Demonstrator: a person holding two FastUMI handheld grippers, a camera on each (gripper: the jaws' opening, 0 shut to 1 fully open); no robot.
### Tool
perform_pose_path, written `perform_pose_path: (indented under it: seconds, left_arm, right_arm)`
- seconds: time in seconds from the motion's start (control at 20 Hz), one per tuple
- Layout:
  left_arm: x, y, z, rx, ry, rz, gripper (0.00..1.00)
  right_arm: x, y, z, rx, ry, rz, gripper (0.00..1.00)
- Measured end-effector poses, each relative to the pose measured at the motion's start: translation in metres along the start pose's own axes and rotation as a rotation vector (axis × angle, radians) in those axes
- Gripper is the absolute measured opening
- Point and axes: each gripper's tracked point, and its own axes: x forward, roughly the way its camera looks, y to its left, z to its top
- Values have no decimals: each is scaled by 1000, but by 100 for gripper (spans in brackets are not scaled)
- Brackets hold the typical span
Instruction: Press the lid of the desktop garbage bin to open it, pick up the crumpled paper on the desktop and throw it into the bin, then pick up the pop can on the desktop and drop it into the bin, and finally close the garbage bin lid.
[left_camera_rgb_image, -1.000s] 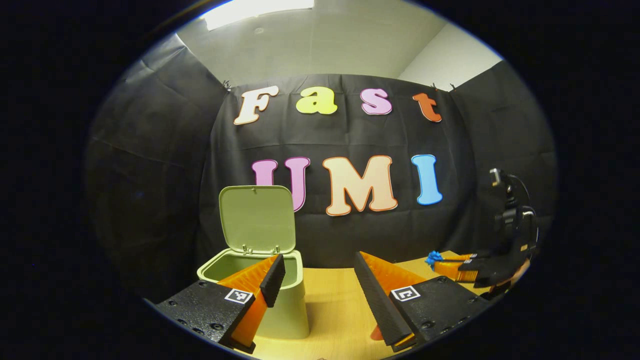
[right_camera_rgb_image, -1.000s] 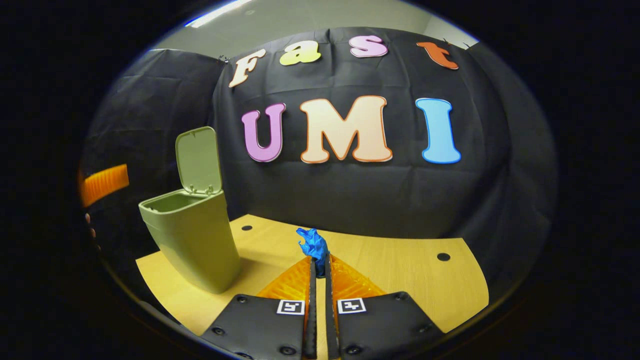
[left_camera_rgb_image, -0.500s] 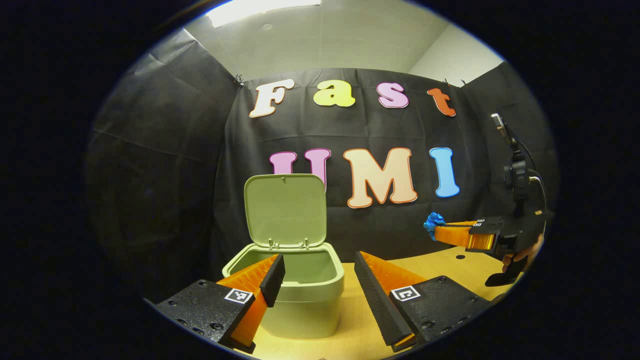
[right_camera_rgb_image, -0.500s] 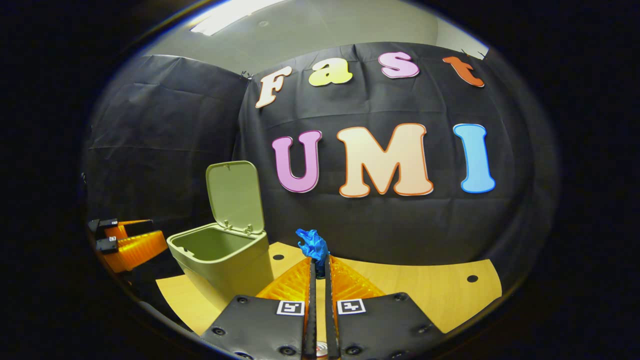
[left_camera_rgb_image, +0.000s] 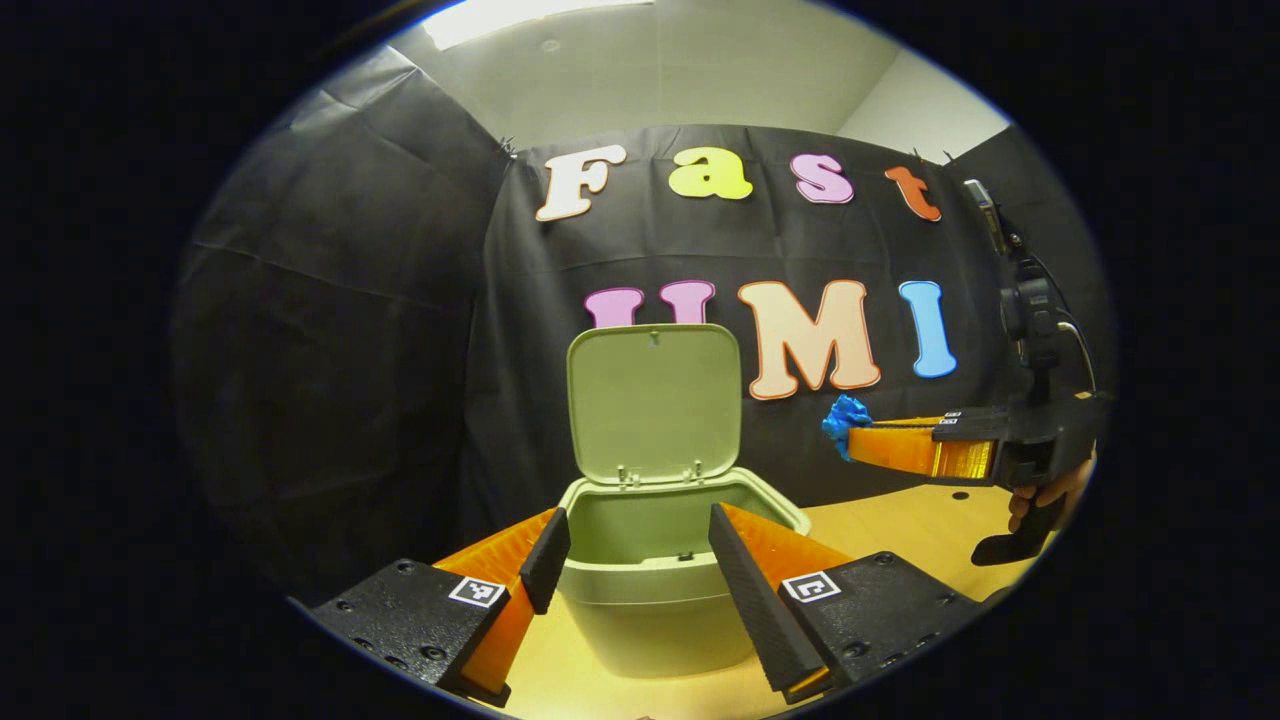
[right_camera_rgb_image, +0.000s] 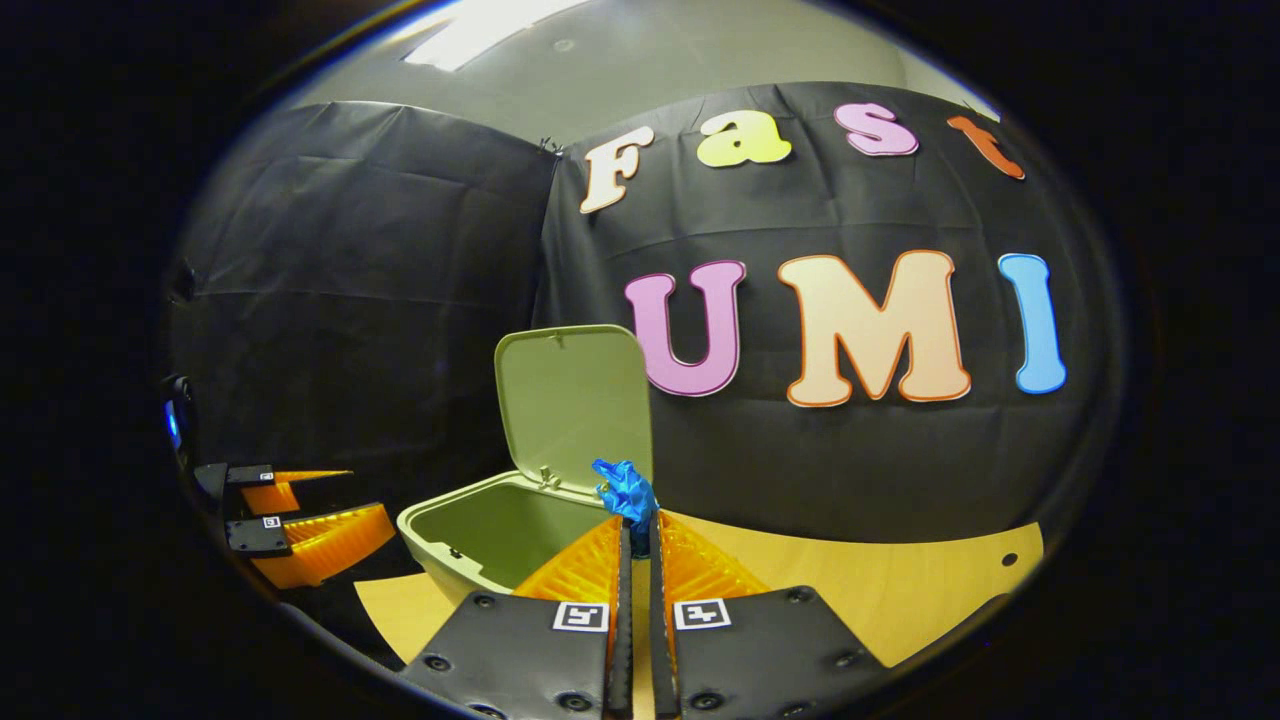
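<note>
The pale green bin stands on the wooden desk with its lid raised upright. My left gripper is open just in front of it, fingers apart on either side of the bin's rim. My right gripper is shut on a crumpled blue paper, held in the air close to the right edge of the bin. In the left gripper view that right gripper hangs to the right of the lid, the blue paper sticking out of its tips.
The wooden desk stretches right of the bin, with a small dark hole near its far edge. A hand holds the right gripper's handle. The left gripper sits left of the bin in the right gripper view.
My right gripper has risen and carried the blue paper left, toward the open bin. My left gripper has shifted so the bin now sits centred between its fingers.
</note>
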Motion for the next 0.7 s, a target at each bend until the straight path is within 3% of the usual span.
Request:
perform_pose_path:
  seconds: [0.35,0.5,0.7]
  left_arm:
    - [-8,27,-18,9,35,46,85]
    - [-5,14,-19,-4,36,19,86]
    - [3,-17,-17,-20,20,-41,87]
  right_arm:
    - [28,50,-46,-9,99,99,14]
    - [23,49,-48,14,91,93,99]
    - [-2,10,-25,9,28,3,96]
